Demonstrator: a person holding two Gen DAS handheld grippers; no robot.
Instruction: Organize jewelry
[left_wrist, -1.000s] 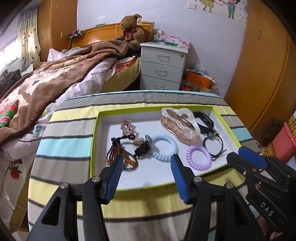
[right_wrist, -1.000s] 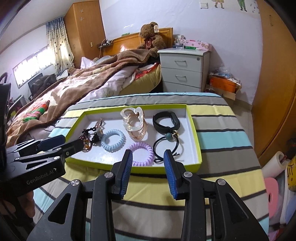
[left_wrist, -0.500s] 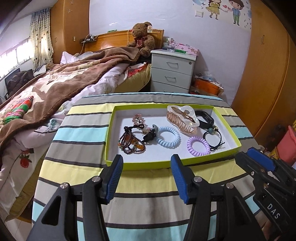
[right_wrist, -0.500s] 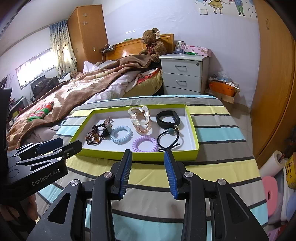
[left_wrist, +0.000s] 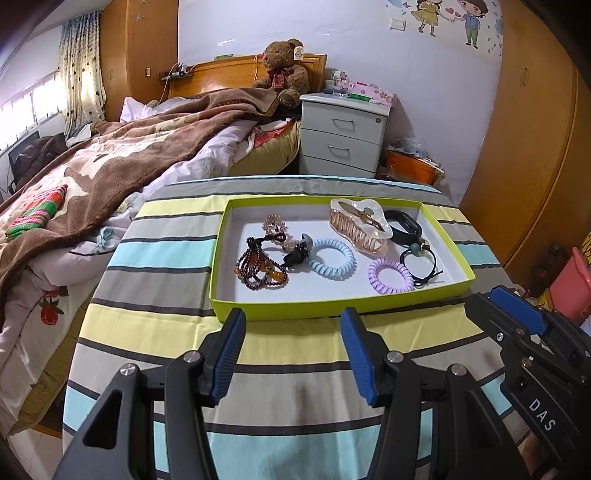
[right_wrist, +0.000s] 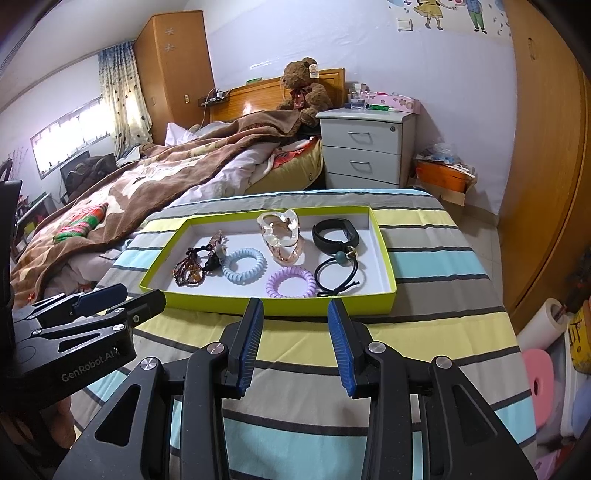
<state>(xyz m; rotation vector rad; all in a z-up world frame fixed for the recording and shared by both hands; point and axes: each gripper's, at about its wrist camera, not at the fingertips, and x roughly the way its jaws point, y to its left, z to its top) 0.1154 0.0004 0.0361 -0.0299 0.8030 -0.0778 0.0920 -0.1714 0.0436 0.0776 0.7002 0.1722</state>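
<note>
Crosswise, tray (left_wrist: 325, 305), both tongs (left_wrist: 291, 325) (right_wrist: 294, 314) gaping

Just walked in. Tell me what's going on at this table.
A person holds a gripper in each hand over a striped table, sorting jewelry. The left gripper and right gripper are both open and empty, short of the green tray's near rim. In the tray lie a blue coil tie, purple coil tie, clear claw clip, beaded bracelets, black band and black elastic.
</note>
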